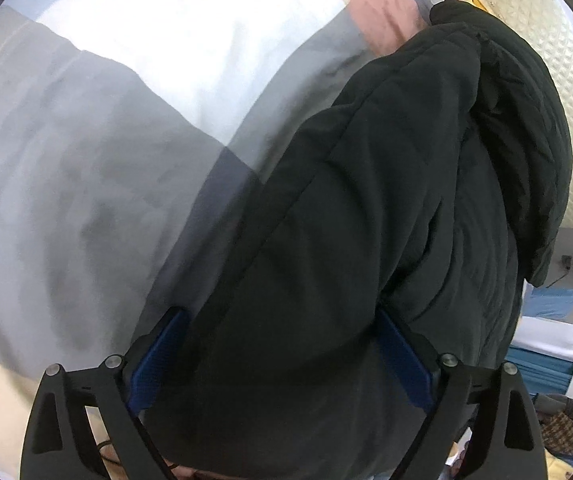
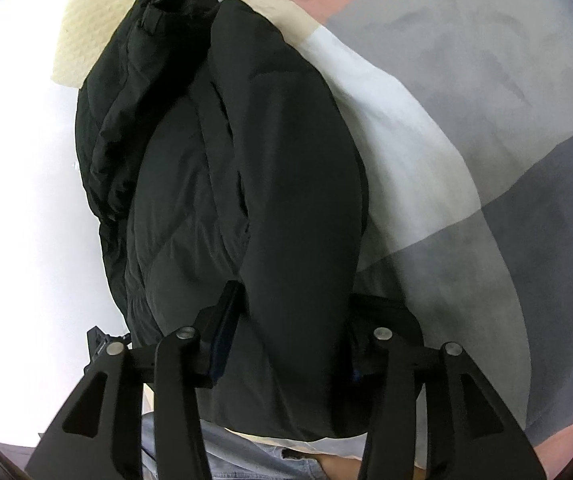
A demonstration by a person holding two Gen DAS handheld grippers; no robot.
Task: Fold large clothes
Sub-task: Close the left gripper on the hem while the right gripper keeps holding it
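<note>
Across the bed, a black padded jacket [image 1: 386,208] is lying lengthwise on a bedspread [image 1: 86,168] of grey, white, pink and beige blocks, its far end reaching toward a cream quilted headboard [image 1: 558,92]. From the left wrist camera, the left gripper [image 1: 282,344] is standing with its jaws spread wide, the near end of the jacket bulging between the blue pads [image 1: 158,356], which are touching the fabric on either side. From the right wrist camera, the right gripper [image 2: 290,328] is sitting over a thick rolled fold of the same jacket [image 2: 286,184], one finger on each side and pressing into the cloth, so it is gripping that fold at a medium spread. A folded-in sleeve [image 2: 154,12] is showing at the far end. Light denim [image 2: 246,460] is showing just beneath the jacket's near edge.
</note>
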